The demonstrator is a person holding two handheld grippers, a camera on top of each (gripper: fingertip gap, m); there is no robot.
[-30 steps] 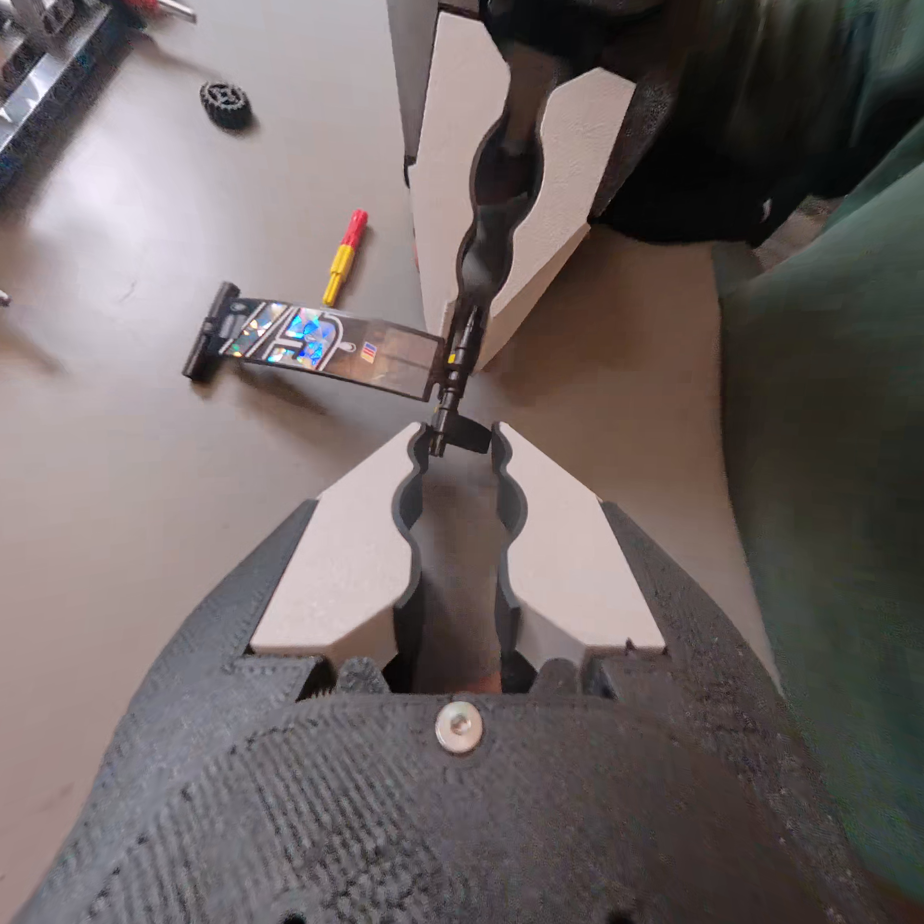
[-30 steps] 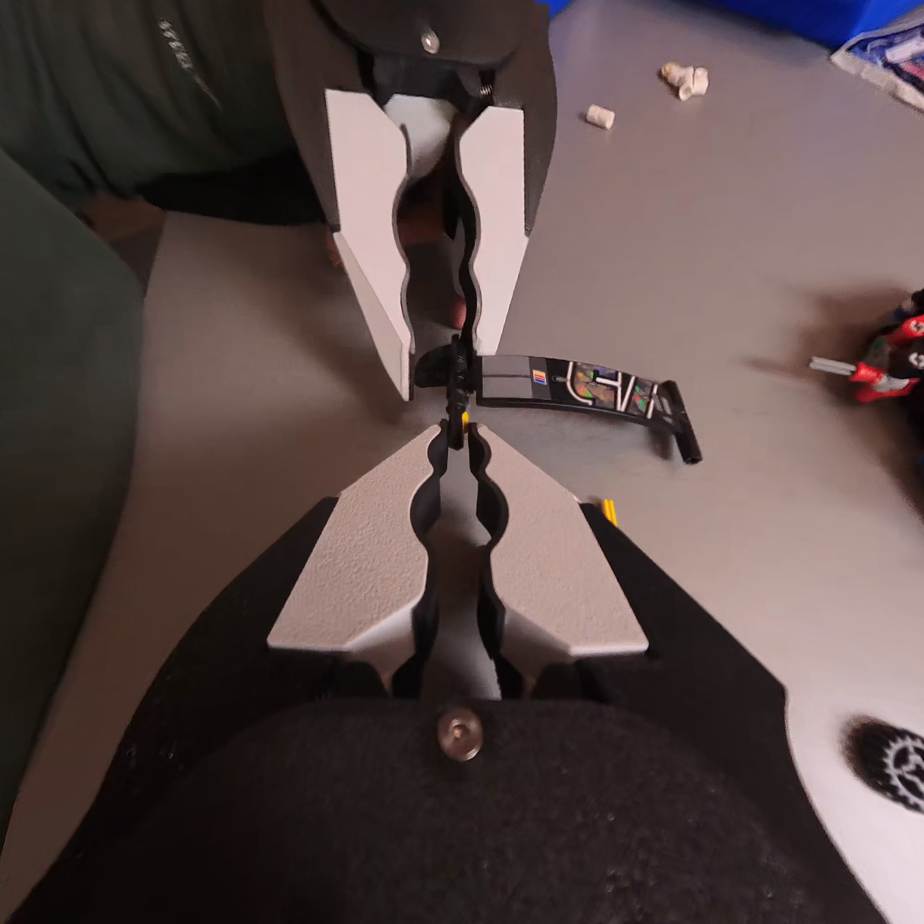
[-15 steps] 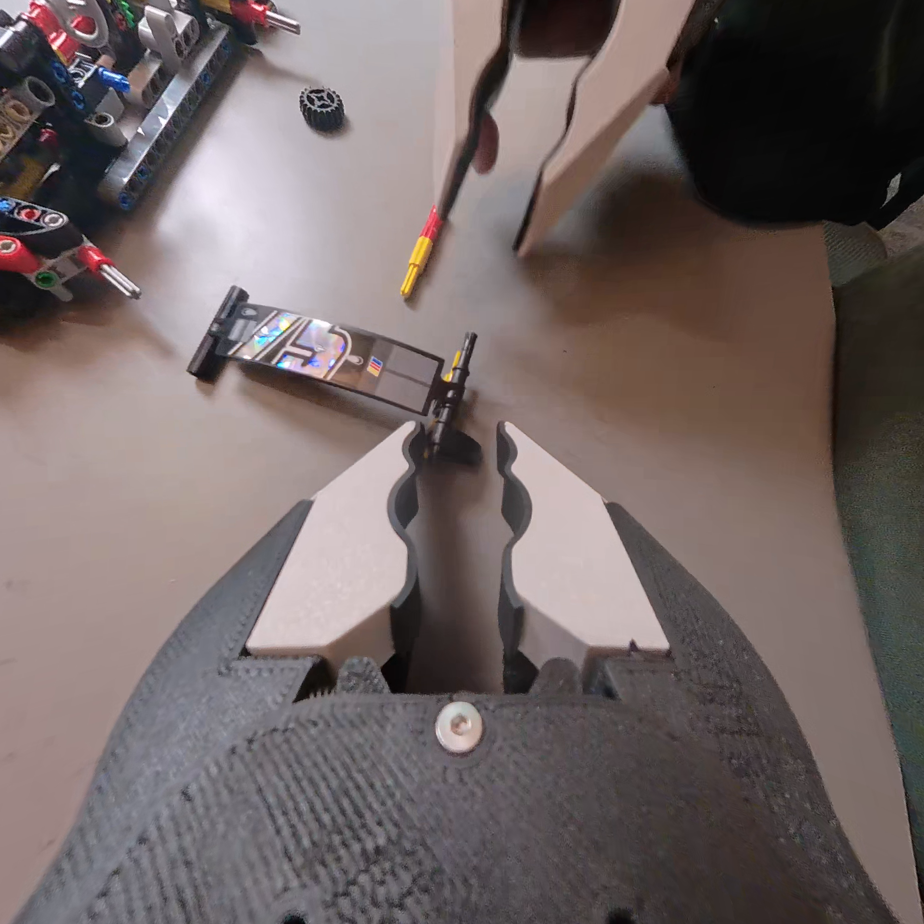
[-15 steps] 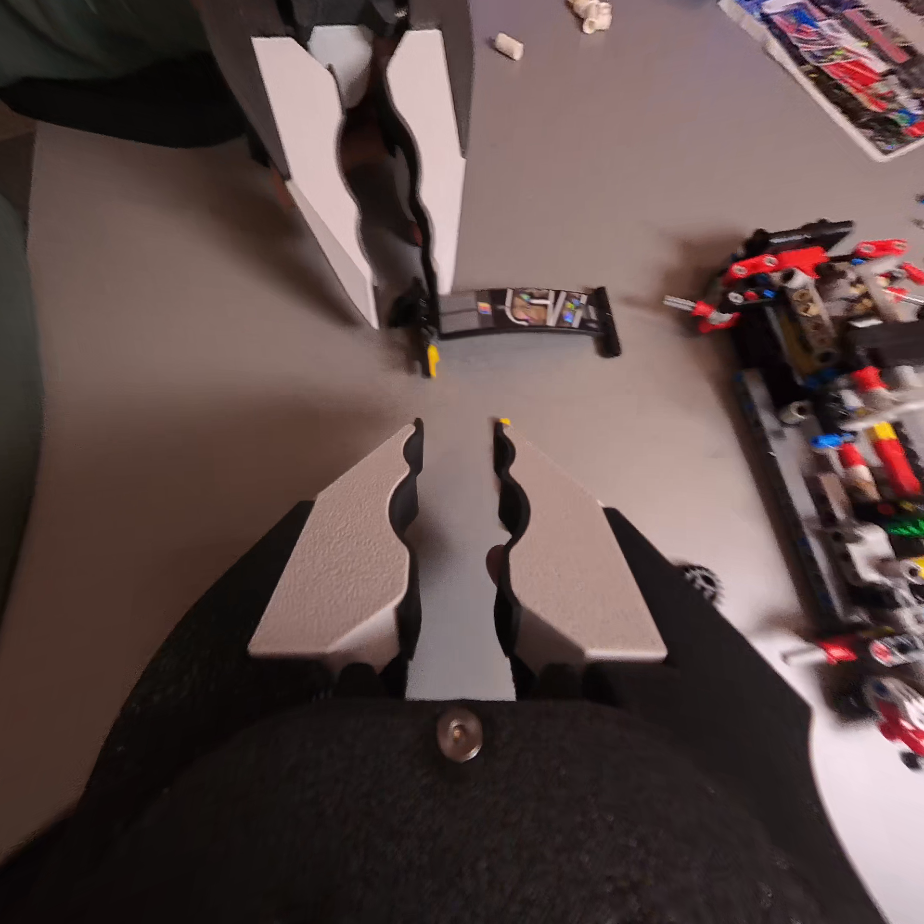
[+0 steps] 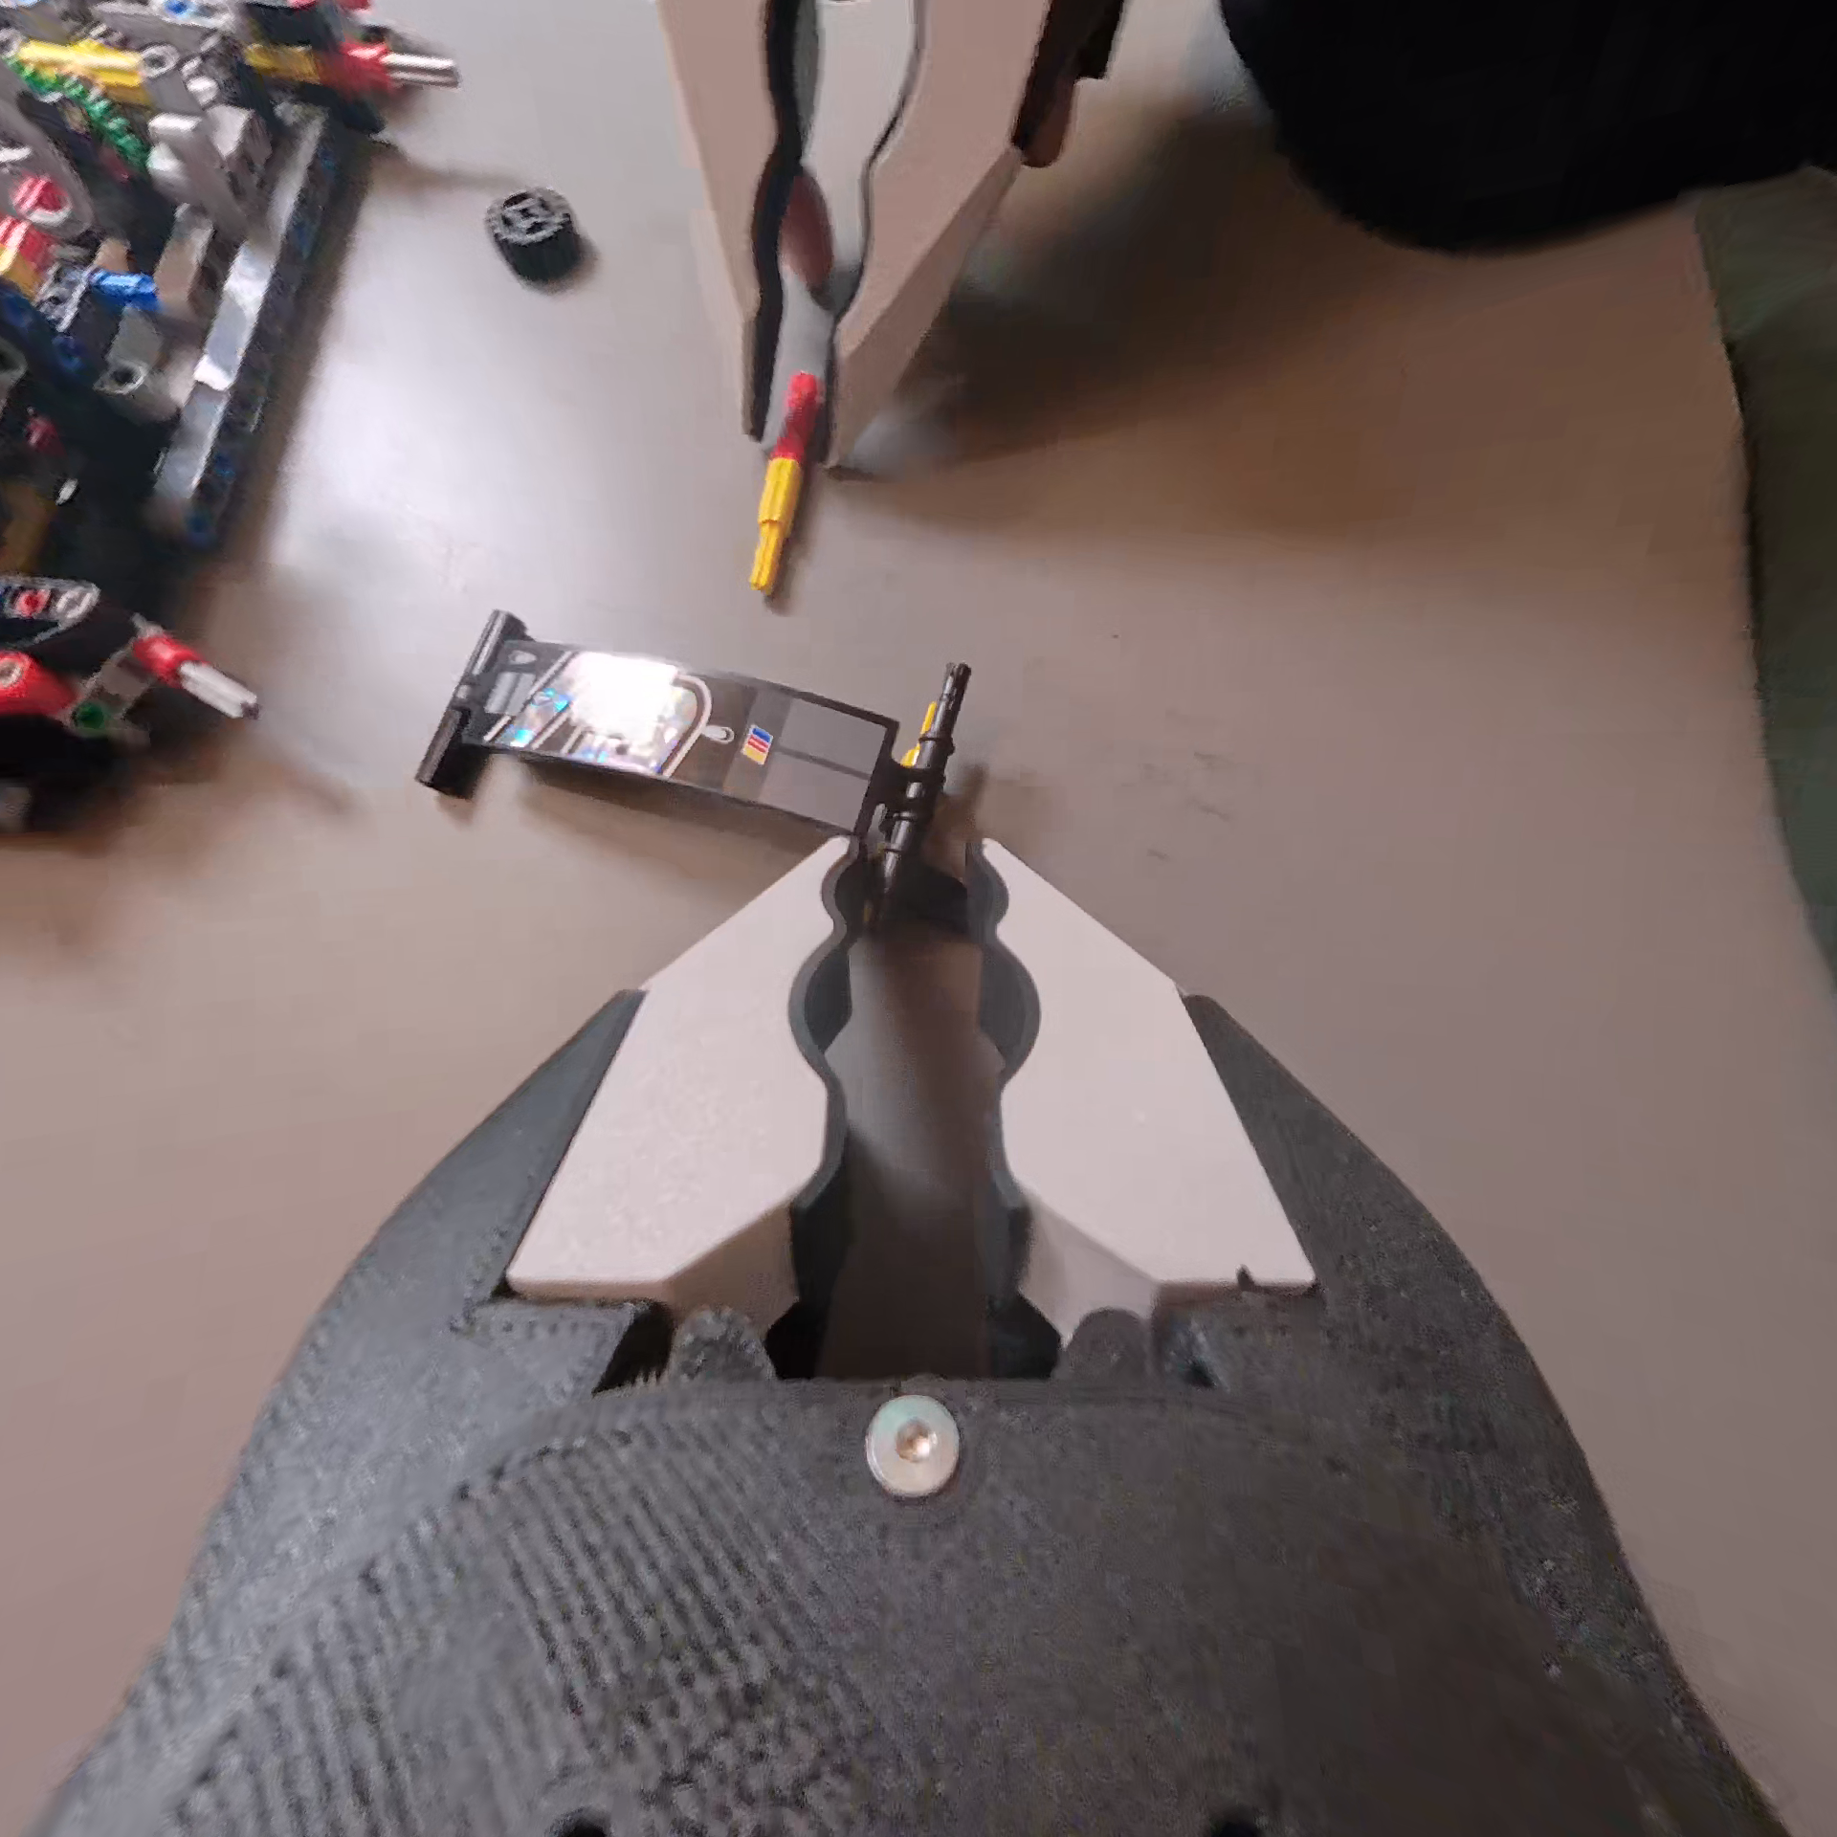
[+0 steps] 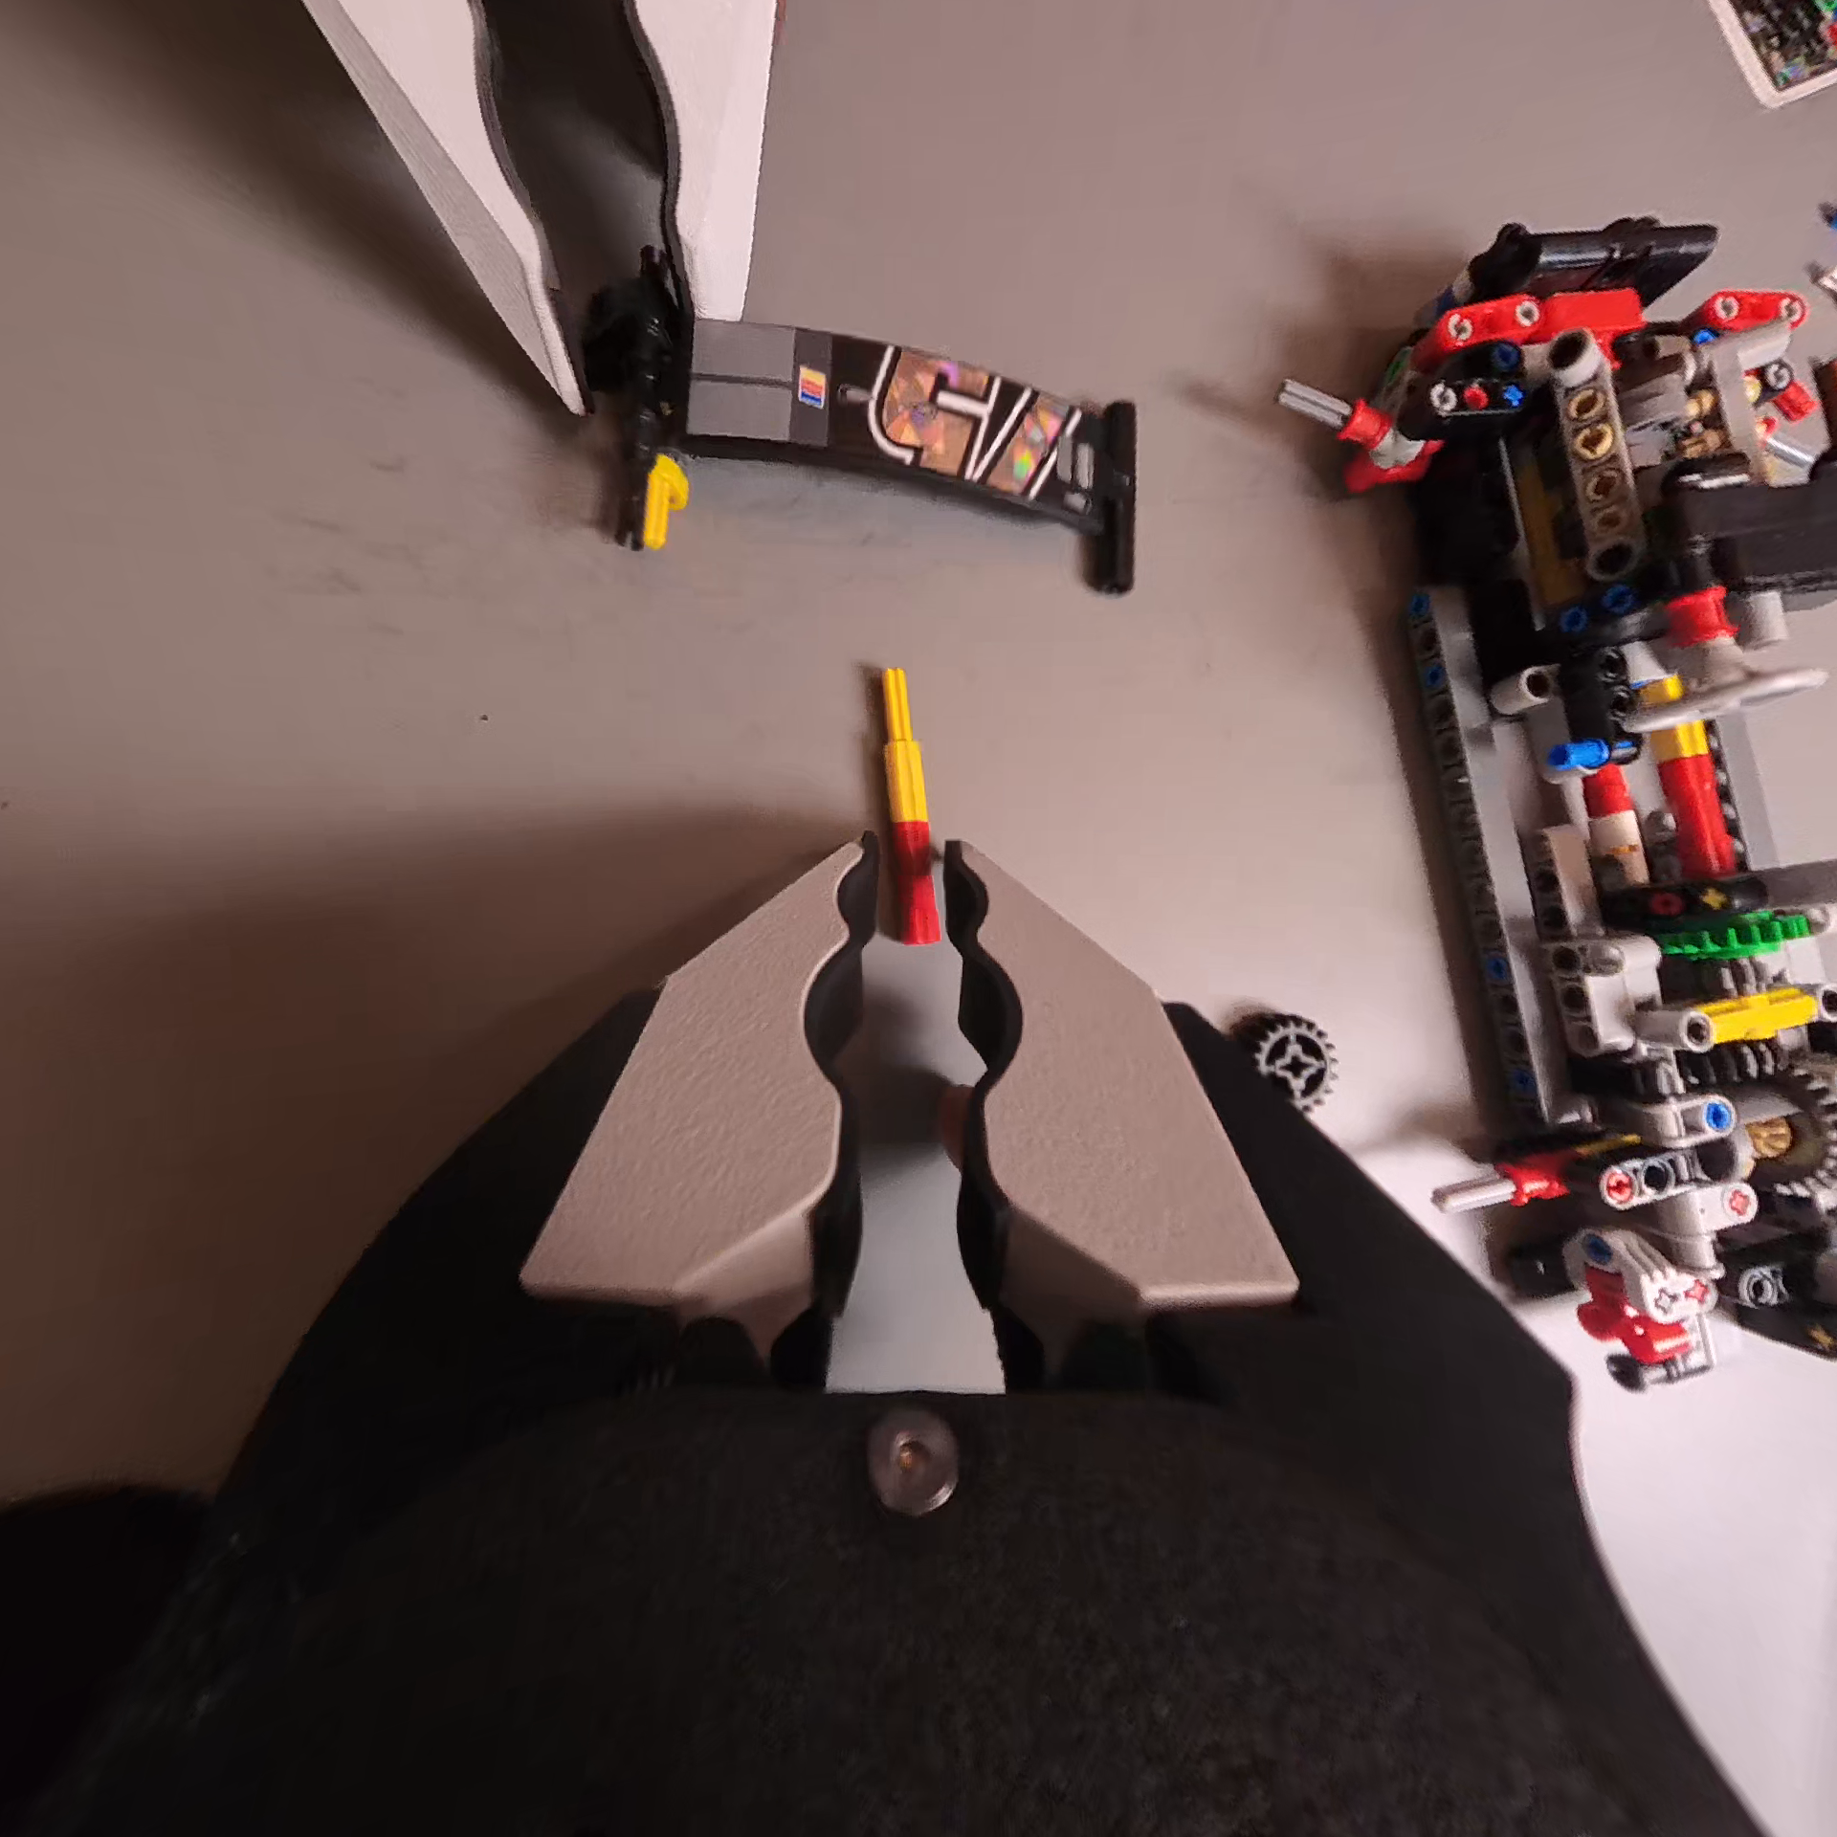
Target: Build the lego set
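A black wing panel (image 5: 656, 726) with a shiny sticker lies flat on the table; it also shows in the right wrist view (image 6: 895, 417). A black axle with a yellow clip (image 6: 661, 502) sits at its near end. My left gripper (image 5: 915, 855) is shut on the black connector at that end, and shows in the right wrist view (image 6: 641, 368). A red and yellow pin (image 6: 900, 775) lies on the table. My right gripper (image 6: 910, 855) straddles its red end with a narrow gap, open; it also shows in the left wrist view (image 5: 800, 447).
The partly built lego car chassis (image 6: 1640, 795) lies to the right of my right gripper and at the far left in the left wrist view (image 5: 149, 249). A small black gear (image 6: 1292, 1059) lies beside it. A printed booklet (image 6: 1789, 60) is at the far corner. The small black gear (image 6: 1292, 1059) is about 8 cm from my right fingertips and 20 cm from my left. It is also in sight in the left wrist view (image 5: 516, 213).
My right gripper let go of the axle, opened, swung away from the panel, came down over the red and yellow pin and narrowed. My left gripper stayed on the connector.
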